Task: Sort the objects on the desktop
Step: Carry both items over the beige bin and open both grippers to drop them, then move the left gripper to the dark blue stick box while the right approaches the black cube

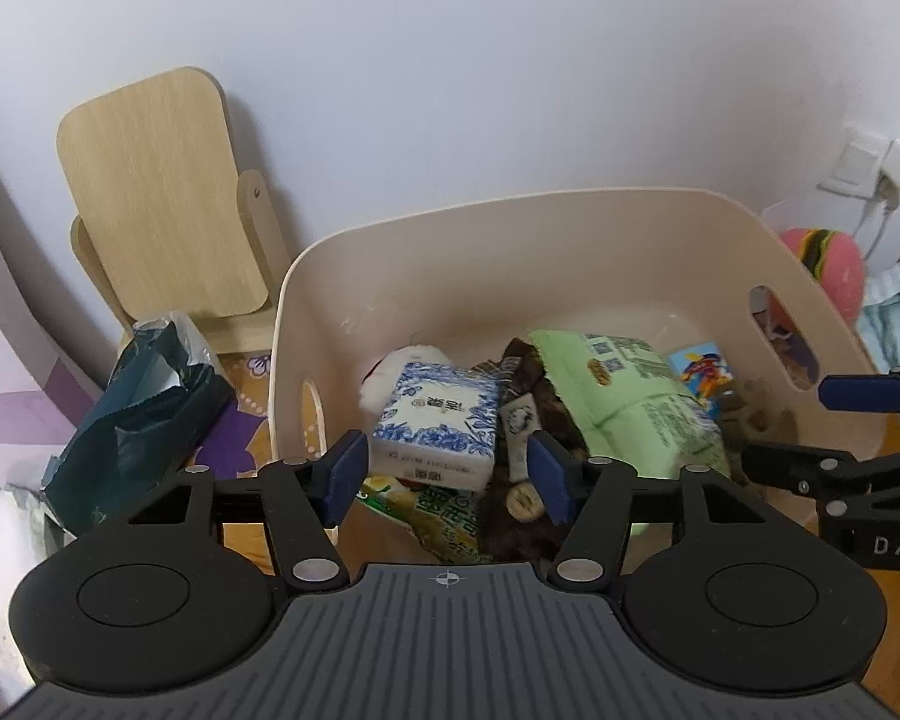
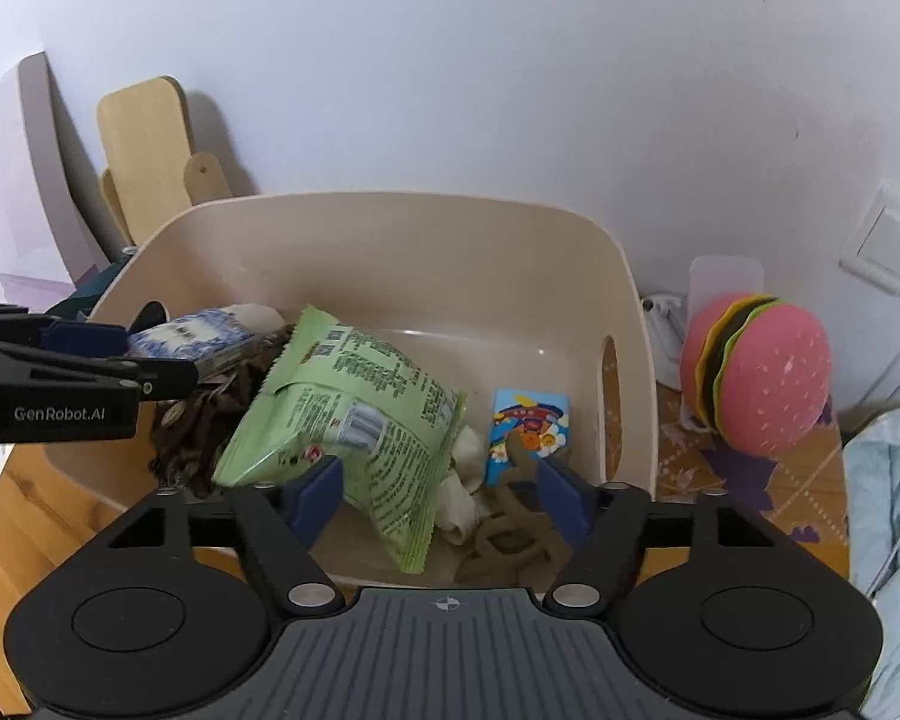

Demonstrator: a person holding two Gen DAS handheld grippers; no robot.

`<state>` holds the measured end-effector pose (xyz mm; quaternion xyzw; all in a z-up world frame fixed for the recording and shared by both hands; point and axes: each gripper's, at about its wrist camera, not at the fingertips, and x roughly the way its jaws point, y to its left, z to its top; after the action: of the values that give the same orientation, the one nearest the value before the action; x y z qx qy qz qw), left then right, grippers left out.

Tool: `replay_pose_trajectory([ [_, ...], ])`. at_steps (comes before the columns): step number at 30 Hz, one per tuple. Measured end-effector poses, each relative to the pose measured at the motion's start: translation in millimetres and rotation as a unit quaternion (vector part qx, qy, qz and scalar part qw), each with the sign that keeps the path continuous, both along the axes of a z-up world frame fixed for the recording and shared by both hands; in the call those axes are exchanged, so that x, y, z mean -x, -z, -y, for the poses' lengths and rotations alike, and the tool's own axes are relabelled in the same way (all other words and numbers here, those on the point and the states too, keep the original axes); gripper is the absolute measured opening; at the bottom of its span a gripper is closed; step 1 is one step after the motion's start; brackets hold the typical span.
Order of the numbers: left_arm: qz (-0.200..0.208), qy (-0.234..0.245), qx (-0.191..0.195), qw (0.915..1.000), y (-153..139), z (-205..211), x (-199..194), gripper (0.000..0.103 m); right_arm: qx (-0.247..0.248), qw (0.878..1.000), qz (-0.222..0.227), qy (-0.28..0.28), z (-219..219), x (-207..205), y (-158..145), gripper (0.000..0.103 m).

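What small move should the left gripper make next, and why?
Probably lower the left gripper onto the blue-and-white patterned tissue pack. Its jaws stand open and empty, the pack sits on top of the pile in the beige plastic bin, roughly between the fingers.

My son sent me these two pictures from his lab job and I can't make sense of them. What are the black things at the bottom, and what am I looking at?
They are two hand-held grippers, each with a camera looking along its blue-tipped fingers. One picture is from the left gripper, the other from the right gripper. Both are open and hold nothing. They hover over a beige bin holding a blue-and-white tissue pack, a green snack bag and a small colourful card. A burger toy sits beside it.
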<state>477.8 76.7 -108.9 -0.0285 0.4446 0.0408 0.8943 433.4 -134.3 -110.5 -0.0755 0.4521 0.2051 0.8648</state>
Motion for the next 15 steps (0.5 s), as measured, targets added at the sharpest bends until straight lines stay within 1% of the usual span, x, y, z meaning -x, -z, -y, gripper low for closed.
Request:
replay_pose_trajectory([
  [4, 0.017, 0.015, -0.005, 0.9997, -11.0, -2.1, 13.7, 0.064, -0.018, 1.000, 0.024, -0.006, 7.9, 15.0, -11.6, 0.080],
  [6, 0.027, 0.022, -0.007, 0.9994, -17.0, -5.2, 25.0, 0.065, -0.030, 0.999, 0.040, -0.006, 16.5, 25.7, -18.6, 0.088],
  [9, 0.039, 0.033, -0.002, 0.9987, -22.7, -13.8, 46.3, 0.067, -0.040, 0.997, 0.060, -0.006, 26.5, 38.6, -26.7, 0.091],
  [10, 0.040, 0.038, -0.001, 0.9985, -23.8, -16.7, 53.4, 0.067, -0.042, 0.997, 0.064, -0.008, 31.2, 44.7, -27.9, 0.092],
  [12, 0.035, 0.048, -0.004, 0.9982, -24.0, -23.3, 69.1, 0.068, -0.042, 0.997, 0.067, -0.012, 39.4, 55.0, -30.1, 0.099],
  [15, 0.027, 0.051, -0.023, 0.9980, -20.3, -28.7, 89.1, 0.070, -0.042, 0.997, 0.068, -0.018, 50.9, 73.7, -26.0, 0.101],
])
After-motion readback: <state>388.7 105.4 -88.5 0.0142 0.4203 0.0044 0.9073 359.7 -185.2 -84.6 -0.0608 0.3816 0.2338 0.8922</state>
